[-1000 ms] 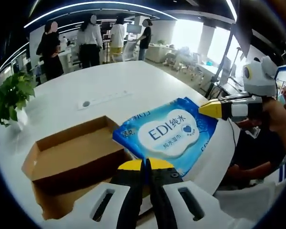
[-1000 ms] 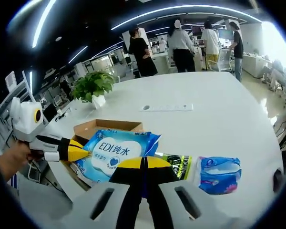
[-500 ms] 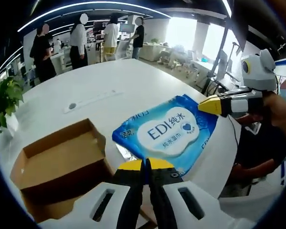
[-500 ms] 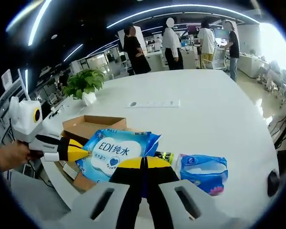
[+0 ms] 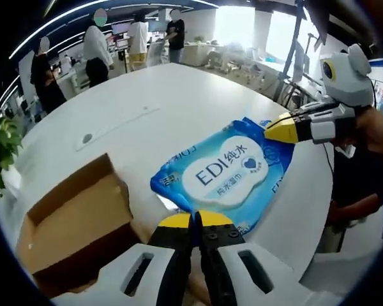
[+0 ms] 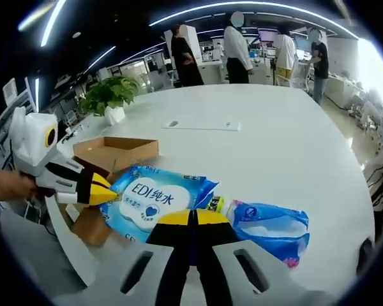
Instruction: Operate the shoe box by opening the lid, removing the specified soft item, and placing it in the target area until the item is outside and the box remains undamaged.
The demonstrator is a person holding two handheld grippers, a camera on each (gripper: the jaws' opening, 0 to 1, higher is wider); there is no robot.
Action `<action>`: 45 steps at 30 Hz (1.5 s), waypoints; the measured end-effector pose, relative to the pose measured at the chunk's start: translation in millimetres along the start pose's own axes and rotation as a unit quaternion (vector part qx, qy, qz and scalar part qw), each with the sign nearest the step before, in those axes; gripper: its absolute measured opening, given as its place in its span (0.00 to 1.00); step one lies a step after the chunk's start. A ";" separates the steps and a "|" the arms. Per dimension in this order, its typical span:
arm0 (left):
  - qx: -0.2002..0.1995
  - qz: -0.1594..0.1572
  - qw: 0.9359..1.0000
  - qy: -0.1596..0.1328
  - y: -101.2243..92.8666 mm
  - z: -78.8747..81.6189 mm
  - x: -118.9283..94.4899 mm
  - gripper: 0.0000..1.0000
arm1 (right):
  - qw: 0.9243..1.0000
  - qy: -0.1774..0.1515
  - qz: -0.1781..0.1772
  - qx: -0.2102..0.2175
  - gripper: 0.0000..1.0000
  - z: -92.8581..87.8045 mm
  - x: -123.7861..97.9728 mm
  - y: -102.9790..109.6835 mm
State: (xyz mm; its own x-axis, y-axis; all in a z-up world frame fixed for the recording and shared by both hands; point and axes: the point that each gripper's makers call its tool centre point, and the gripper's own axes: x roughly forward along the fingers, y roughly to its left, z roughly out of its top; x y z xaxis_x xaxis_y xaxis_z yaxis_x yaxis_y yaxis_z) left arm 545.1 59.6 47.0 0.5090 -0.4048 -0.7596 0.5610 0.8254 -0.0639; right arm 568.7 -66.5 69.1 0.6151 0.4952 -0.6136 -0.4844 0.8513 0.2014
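Observation:
A blue wet-wipes pack [image 5: 223,173] printed "EDI" hangs stretched between both grippers above the white table [image 5: 179,95]. My left gripper [image 5: 193,221] is shut on its near edge, and my right gripper [image 5: 282,130] pinches its far right corner. In the right gripper view the same pack [image 6: 154,200] sits between my right gripper [image 6: 191,219], shut on it, and the left gripper [image 6: 105,190] coming in from the left. The open cardboard shoe box [image 5: 67,223] lies left of the pack; in the right gripper view the box [image 6: 115,150] lies behind it.
A second blue soft pack [image 6: 271,223] and a green-yellow packet [image 6: 214,204] lie on the table to the right of the wipes. A potted plant [image 6: 112,95] and a socket strip [image 6: 201,125] sit farther back. Several people stand beyond the table. A table edge runs close by [image 5: 306,210].
Both grippers have carried the wipes pack sideways away from the box, toward the other packs. The box now sits farther off to the side. Both grips held.

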 end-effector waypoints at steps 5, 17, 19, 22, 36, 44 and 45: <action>0.012 0.002 1.000 0.018 2.3 -2.7 9.8 0.00 | 1.000 0.008 -0.002 -0.008 0.00 -3.5 11.7 -8.9; 0.045 0.007 0.997 0.057 5.0 -13.3 26.5 0.00 | 0.999 0.028 -0.007 -0.021 0.00 -22.2 31.7 -16.8; 0.047 0.006 0.997 0.061 4.7 -15.2 28.9 0.00 | 0.999 0.033 -0.009 -0.022 0.00 -26.4 34.3 -18.3; 0.052 0.007 0.997 0.065 4.4 -18.5 31.1 0.00 | 0.999 0.036 -0.011 -0.021 0.00 -30.5 36.4 -20.3; 0.068 0.011 0.995 0.068 7.4 -23.1 41.9 0.00 | 0.998 0.039 -0.023 -0.036 0.00 -38.7 47.3 -25.4; 0.097 0.019 0.993 0.068 8.2 -23.0 43.4 0.01 | 0.998 0.035 -0.023 -0.053 0.01 -42.7 49.7 -27.0; 0.101 0.019 0.992 0.070 7.6 -23.8 43.6 0.01 | 0.997 0.036 -0.023 -0.059 0.01 -43.3 50.3 -26.7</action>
State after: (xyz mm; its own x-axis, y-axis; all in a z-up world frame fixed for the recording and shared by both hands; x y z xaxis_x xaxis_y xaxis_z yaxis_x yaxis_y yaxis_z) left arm 556.0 57.6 -2.0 0.4450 -0.3041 -0.8423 0.6697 0.7375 0.0876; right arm 585.6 -71.9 -0.2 0.5934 0.4390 -0.6747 -0.5297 0.8441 0.0834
